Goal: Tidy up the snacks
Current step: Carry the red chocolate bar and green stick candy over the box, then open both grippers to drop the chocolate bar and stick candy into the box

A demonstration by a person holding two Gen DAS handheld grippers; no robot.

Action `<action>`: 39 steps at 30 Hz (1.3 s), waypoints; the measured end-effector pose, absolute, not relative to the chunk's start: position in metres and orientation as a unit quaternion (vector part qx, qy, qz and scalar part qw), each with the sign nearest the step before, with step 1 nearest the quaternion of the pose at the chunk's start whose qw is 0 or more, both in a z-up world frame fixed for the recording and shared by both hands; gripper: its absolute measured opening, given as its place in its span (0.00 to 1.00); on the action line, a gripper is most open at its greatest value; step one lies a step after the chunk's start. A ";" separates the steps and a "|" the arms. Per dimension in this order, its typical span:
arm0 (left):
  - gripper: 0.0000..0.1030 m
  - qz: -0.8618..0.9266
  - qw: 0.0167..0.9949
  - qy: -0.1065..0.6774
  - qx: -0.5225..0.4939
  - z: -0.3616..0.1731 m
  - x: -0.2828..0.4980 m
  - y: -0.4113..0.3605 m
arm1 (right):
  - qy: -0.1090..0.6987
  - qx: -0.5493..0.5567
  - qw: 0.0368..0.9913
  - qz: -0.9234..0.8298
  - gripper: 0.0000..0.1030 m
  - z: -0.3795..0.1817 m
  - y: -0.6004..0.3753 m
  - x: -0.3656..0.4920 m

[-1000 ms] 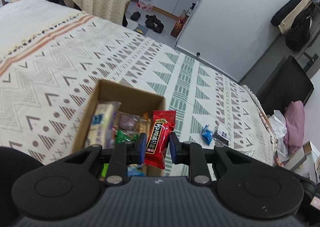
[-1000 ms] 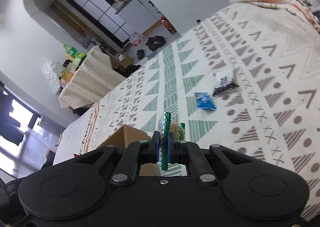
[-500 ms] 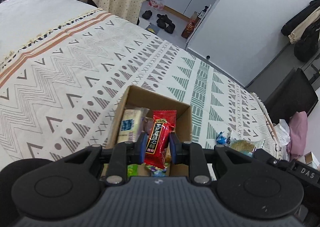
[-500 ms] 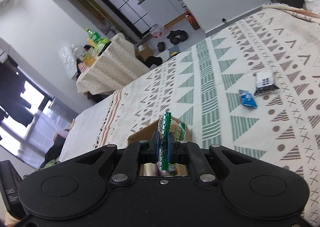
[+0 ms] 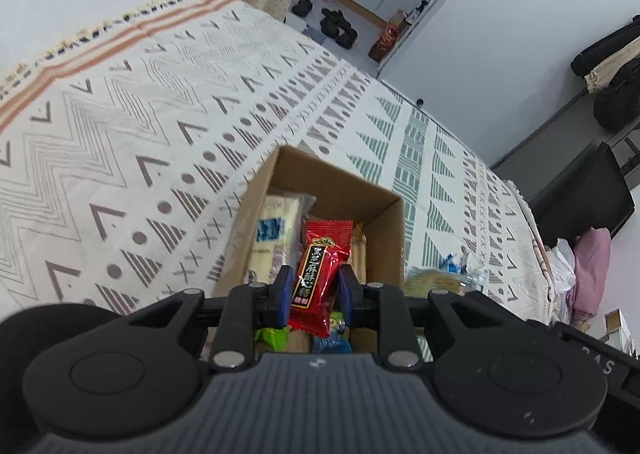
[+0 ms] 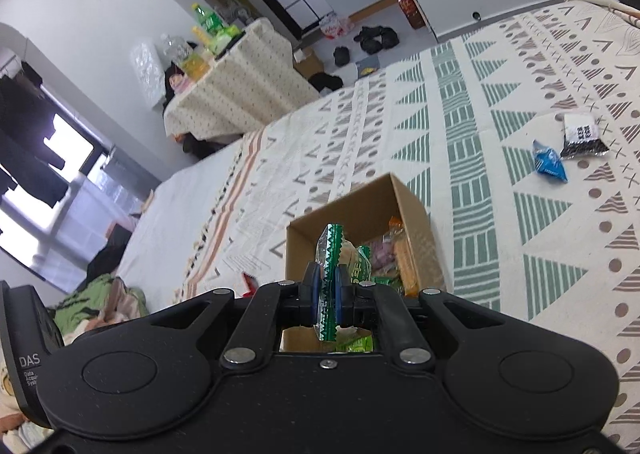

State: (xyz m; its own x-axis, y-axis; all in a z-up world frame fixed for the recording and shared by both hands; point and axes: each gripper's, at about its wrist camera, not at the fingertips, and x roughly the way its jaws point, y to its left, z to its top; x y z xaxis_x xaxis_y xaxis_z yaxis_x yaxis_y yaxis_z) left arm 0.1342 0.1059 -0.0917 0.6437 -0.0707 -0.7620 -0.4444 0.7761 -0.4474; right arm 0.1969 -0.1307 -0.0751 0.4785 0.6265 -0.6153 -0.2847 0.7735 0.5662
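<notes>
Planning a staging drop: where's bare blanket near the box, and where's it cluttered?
Bare: the blanket from the cardboard box towards the orange stripes, and the green-striped band between box and blue packet. Crowded: inside the box, plus the blue packet and black-and-white packet lying together.

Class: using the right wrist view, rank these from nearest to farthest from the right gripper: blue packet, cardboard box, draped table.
1. cardboard box, directly ahead of the right gripper.
2. blue packet, on the bedspread, right.
3. draped table, beyond the bed, left.
</notes>
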 end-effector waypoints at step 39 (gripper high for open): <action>0.82 0.154 0.818 0.467 -0.299 -0.113 0.152 0.105 | 0.475 0.204 0.831 0.205 0.40 -0.100 -0.152 0.202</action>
